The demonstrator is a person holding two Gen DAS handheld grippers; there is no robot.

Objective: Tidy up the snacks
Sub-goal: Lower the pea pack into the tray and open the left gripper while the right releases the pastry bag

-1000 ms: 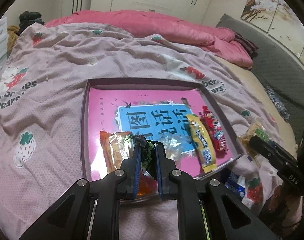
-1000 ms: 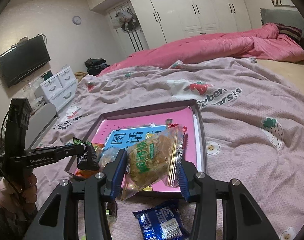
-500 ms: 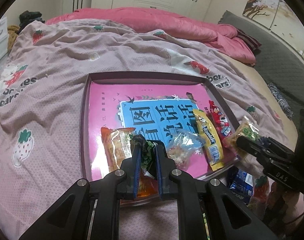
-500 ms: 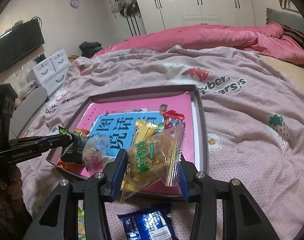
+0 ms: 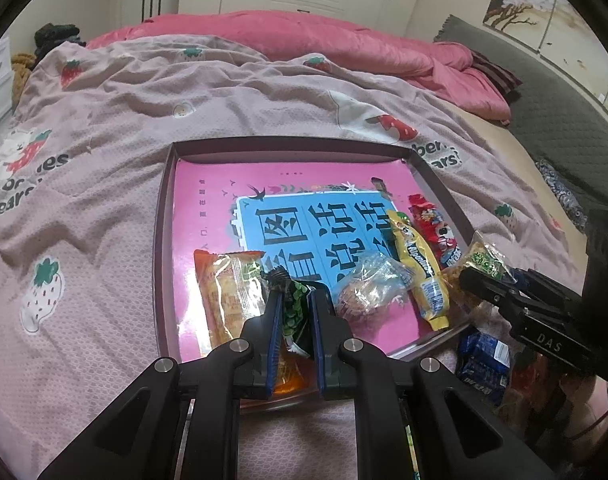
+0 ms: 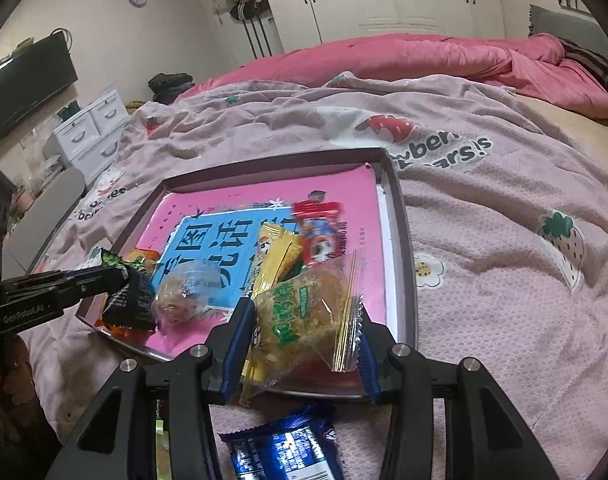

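Note:
A shallow dark-rimmed tray (image 5: pixel 287 146) with a pink and blue board inside lies on the bed. My left gripper (image 5: pixel 293 300) is shut on a dark green snack packet (image 5: pixel 291 314) over the tray's near edge, beside an orange packet (image 5: pixel 227 292). In the right wrist view that left gripper (image 6: pixel 103 276) comes in from the left with the dark packet (image 6: pixel 129 300). My right gripper (image 6: pixel 304 316) is shut on a clear packet of golden snack with green lettering (image 6: pixel 299 304), held over the tray's near right corner.
In the tray (image 6: pixel 404 240) lie a clear-wrapped pastry (image 5: pixel 368 288), a yellow bar (image 5: pixel 422 272) and a red packet (image 5: pixel 432 224). A blue packet (image 6: pixel 287 452) lies on the strawberry blanket just in front of the tray. A pink duvet is heaped at the far side.
My right gripper has come down and closer to the tray's near right corner with its clear packet. The left gripper has stayed about where it was, still holding the dark packet.

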